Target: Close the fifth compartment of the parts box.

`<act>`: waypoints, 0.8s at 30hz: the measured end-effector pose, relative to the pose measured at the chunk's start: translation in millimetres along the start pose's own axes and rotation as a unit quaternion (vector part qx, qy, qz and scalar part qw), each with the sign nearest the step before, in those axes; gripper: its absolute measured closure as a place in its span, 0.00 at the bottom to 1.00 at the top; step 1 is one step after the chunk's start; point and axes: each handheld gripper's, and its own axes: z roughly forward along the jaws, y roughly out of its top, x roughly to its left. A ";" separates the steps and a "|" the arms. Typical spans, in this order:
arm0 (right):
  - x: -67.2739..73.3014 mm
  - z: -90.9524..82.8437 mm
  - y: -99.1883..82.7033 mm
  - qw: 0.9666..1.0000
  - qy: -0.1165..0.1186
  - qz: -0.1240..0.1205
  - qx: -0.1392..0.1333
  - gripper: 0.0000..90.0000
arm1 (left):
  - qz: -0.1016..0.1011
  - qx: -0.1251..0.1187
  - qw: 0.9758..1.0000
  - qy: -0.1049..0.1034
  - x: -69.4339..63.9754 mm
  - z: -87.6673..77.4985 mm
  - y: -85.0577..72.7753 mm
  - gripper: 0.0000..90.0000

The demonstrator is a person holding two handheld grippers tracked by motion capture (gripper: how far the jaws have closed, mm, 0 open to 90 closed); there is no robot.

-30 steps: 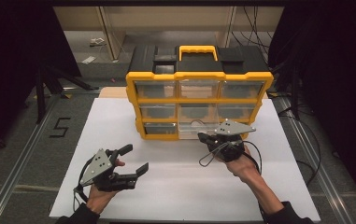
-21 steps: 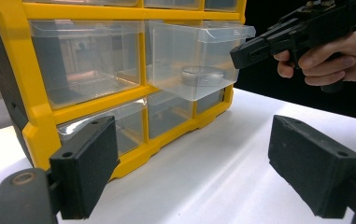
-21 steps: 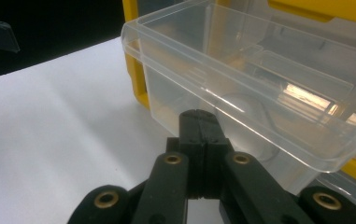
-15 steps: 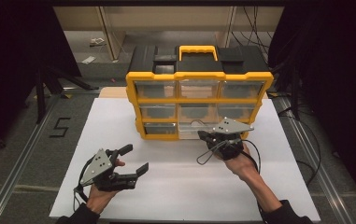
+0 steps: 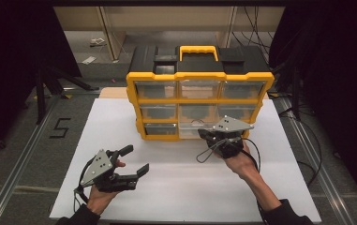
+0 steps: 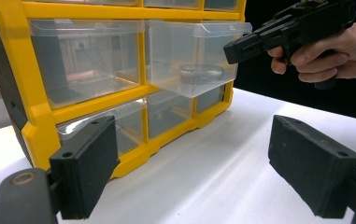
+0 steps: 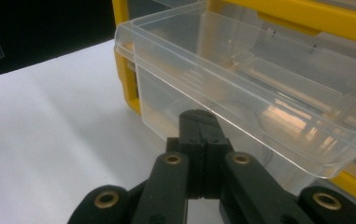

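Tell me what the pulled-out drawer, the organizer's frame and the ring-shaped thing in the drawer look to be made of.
Drawer: clear, glossy plastic; you see through its walls. Organizer frame: yellow, opaque moulded plastic with a smooth, slightly shiny face. Ring-shaped thing: greyish with a bright sheen, perhaps metal or tape; seen through the drawer wall, too blurred to be sure.

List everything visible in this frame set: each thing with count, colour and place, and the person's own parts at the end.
Drawer organiser: one, yellow frame with black top and yellow handle, at the far side of the white sheet.
Clear drawers: nine, in three rows of three; the one pulled out is in the bottom row, in front of the right hand-held gripper.
Ring-shaped object: one, greyish, inside the pulled-out drawer.
White sheet: one, covering the table.
Number 5 mark: one, black, on the floor to the left.
Left hand-held gripper: one, black, jaws open, near left.
Right hand-held gripper: one, black, jaws shut, at the drawer front.
Hands: two, entering from the bottom.
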 end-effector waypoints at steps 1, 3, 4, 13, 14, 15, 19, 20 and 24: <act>-0.2 0.3 0.1 1.000 -0.001 0.000 0.000 1.00 | 0.000 0.000 1.000 0.000 0.0 0.1 -0.1 0.18; -0.4 1.0 0.3 1.000 -0.002 0.000 0.000 1.00 | 0.000 0.001 1.000 0.000 0.1 0.2 -0.1 0.18; -0.6 1.5 0.4 1.000 -0.002 0.000 -0.001 1.00 | 0.000 0.001 1.000 0.000 0.0 0.2 -0.1 0.18; -1.4 5.3 1.6 1.000 -0.009 0.000 -0.003 1.00 | 0.000 0.000 1.000 0.000 0.0 0.1 -0.1 0.18; -1.2 5.5 1.4 1.000 -0.010 0.000 -0.003 1.00 | 0.000 0.001 1.000 0.000 0.0 0.1 -0.1 0.18; -1.1 5.8 1.2 1.000 -0.011 -0.001 -0.002 1.00 | 0.000 0.001 1.000 0.000 -0.1 0.2 -0.2 0.18; -1.8 7.2 1.5 1.000 -0.015 0.000 -0.002 1.00 | 0.000 0.001 1.000 0.000 -0.1 0.3 -0.2 0.18; -2.3 7.5 1.6 1.000 -0.015 0.000 -0.003 1.00 | -0.001 0.001 1.000 0.000 -0.1 0.4 -0.2 0.18; -4.7 7.9 2.8 1.000 -0.018 0.003 -0.004 1.00 | 0.000 0.001 1.000 0.000 -0.2 0.5 -0.3 0.18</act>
